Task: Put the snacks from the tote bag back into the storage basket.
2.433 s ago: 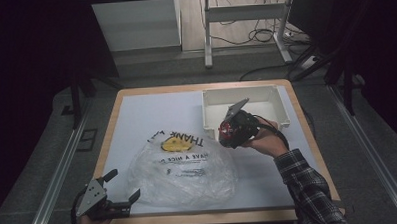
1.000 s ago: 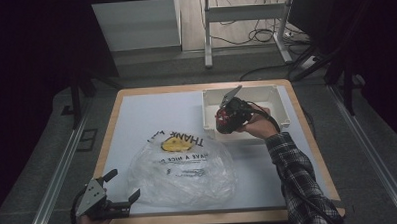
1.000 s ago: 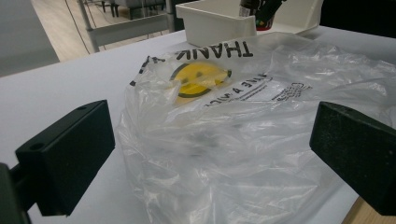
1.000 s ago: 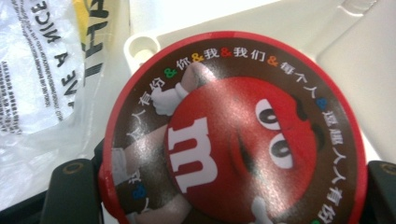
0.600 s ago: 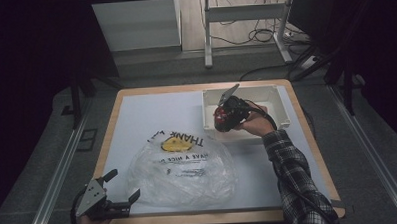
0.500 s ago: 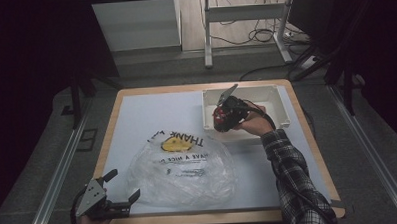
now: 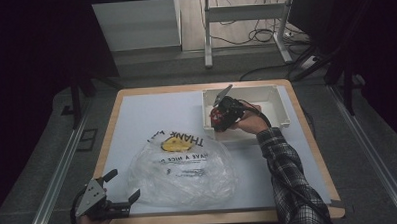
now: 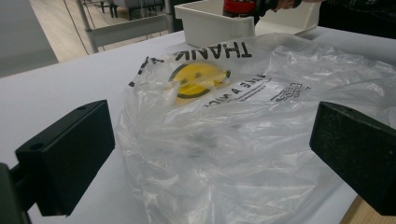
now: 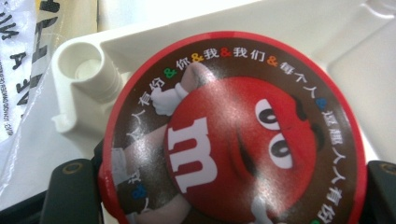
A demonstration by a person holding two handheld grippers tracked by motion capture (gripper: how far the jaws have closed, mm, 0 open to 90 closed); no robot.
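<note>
Round red candy tin (image 9: 229, 135) with a red cartoon face and a white "m" on its lid, ringed by small multicoloured characters on a brown band: clamped between the jaws of the right tongs (image 7: 220, 116), one black jaw at each side of the lid in the right gripper view. In the high view the tin shows as a red patch (image 7: 217, 118) at the tip of these tongs, at the near-left corner of the shallow white rectangular plastic tray (image 7: 281, 106). Beyond the tin, in the right gripper view, the tray's rim and a round moulded corner post (image 9: 88, 70) lie just past the left jaw. The hand on these tongs wears a dark plaid sleeve (image 7: 288, 174).

Left tongs (image 7: 118, 187) sit at the near-left edge of the tabletop (image 7: 136, 119), jaws standing wide with nothing between them. Straight ahead of these jaws, close but apart, lies a crumpled clear plastic bag (image 8: 233, 126) printed with a yellow smiley face and black "THANK" lettering. Past the bag, farther from the left tongs, the white tray (image 8: 210, 25) and the red tin (image 8: 238, 7) show at the top of the left gripper view.

Tabletop has a pale blue-white sheet with a wooden border.
</note>
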